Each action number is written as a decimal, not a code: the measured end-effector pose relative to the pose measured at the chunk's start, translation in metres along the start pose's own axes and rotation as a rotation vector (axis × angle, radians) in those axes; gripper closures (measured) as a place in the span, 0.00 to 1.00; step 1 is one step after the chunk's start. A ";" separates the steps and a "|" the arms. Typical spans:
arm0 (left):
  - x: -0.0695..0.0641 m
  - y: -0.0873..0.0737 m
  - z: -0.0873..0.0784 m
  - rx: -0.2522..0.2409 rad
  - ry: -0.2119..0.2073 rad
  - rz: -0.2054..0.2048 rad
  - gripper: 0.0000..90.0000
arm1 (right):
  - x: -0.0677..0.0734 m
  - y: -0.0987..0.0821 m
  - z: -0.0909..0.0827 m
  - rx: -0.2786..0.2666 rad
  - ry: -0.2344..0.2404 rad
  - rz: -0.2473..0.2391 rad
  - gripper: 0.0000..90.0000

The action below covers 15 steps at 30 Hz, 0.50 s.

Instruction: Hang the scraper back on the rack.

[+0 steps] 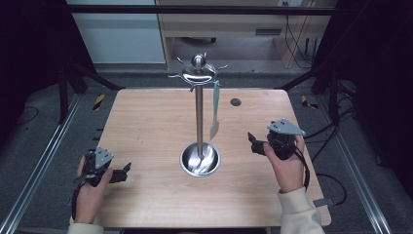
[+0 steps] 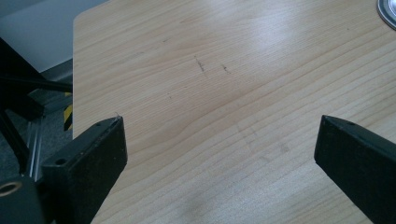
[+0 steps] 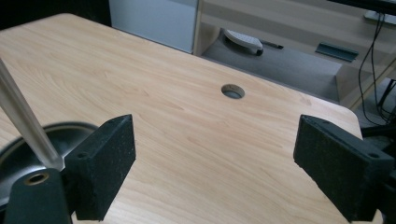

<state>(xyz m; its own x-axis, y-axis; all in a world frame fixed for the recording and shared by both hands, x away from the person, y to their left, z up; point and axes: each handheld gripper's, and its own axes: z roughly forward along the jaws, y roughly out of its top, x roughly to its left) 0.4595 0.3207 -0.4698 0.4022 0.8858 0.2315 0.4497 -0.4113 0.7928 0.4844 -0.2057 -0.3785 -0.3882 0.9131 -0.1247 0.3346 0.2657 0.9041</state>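
A steel utensil stand (image 1: 199,117) rises from a round dished base (image 1: 199,159) in the middle of the wooden table (image 1: 146,122). A pale green spatula (image 1: 215,109) hangs from one of the hooks at its top. My left gripper (image 1: 124,172) rests low at the table's near left, open, with bare wood between its jaws (image 2: 219,135). My right gripper (image 1: 253,141) hovers to the right of the base, open and holding nothing (image 3: 215,149). The stand's base (image 3: 28,140) and pole (image 3: 25,121) show at the left of the right gripper view.
A round cable hole (image 1: 235,102) sits in the table's far right part (image 3: 232,91). Dark frame posts and cables flank the table on both sides. A shelf unit stands beyond the far edge.
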 end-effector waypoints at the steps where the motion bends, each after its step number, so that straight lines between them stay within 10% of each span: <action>1: 0.000 0.000 0.000 0.002 -0.002 0.000 0.02 | 0.000 -0.004 0.000 0.004 -0.004 -0.002 0.15; 15: 0.000 0.000 0.000 0.004 0.000 0.002 0.02 | 0.001 -0.043 0.009 0.059 -0.012 0.012 0.14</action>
<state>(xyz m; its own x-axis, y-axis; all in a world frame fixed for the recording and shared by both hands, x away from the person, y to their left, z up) 0.4596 0.3202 -0.4701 0.4029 0.8850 0.2334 0.4519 -0.4142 0.7901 0.4770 -0.2137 -0.4208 -0.3736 0.9199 -0.1192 0.3890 0.2720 0.8802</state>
